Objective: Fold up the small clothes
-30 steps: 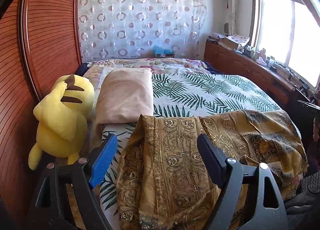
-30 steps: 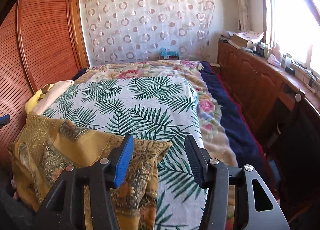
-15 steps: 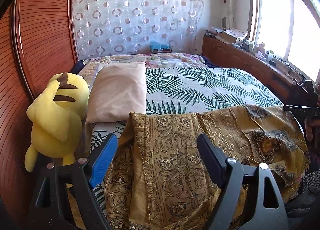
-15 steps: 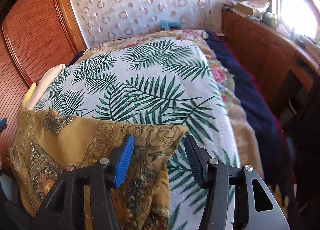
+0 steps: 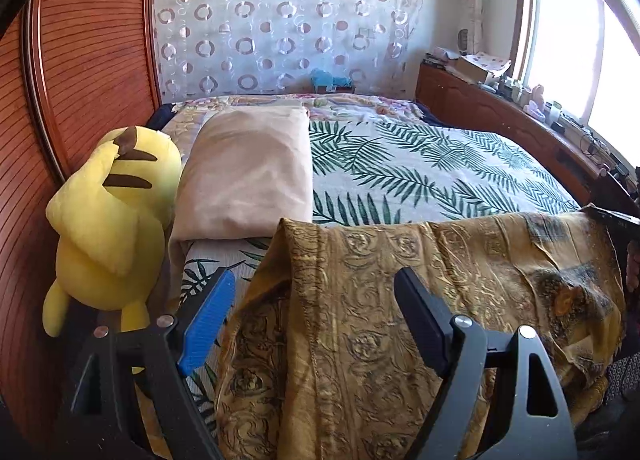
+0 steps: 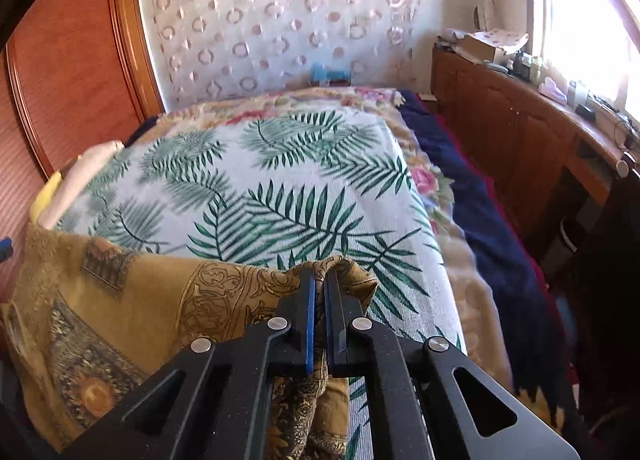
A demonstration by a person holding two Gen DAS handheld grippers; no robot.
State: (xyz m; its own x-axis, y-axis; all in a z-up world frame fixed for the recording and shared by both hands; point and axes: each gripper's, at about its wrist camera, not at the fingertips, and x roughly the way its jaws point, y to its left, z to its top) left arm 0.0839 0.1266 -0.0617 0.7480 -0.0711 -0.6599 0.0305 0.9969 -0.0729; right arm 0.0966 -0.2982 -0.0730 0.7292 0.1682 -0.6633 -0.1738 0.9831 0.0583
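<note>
Obs.: mustard-gold patterned garment (image 5: 420, 300) lies spread across the near end of the bed, on top of the palm-leaf sheet (image 6: 280, 188), its lower part hanging over the bed's edge toward the person. It looks unfolded: one wide layer, wrinkled, with a raised ridge at its left corner.

Right gripper (image 6: 319, 280): jaws pinched together on the garment's right far corner; a bunch of cloth stands up between the blue pads and more hangs below them. Grip looks firm, though only a small tuck of fabric is caught.

Left gripper (image 5: 312, 296): jaws stand wide apart, straddling the left portion of the garment near its ridge. Pads do not touch the cloth as far as I can tell; nothing is held.

Surroundings: folded beige cloth (image 5: 248, 176) sits on the bed just beyond the garment's left corner; yellow plush toy (image 5: 108, 220) leans against the wooden headboard panel (image 5: 92, 60) beside it. Both are clear of the working area.

Progress, my judgement: early. One corner is secured, the other is not yet taken. No fold has been made in this garment. Remaining: close the left jaws on the matching corner, lift, fold over, flatten. Whether the beige cloth is a finished item I cannot tell.
</note>
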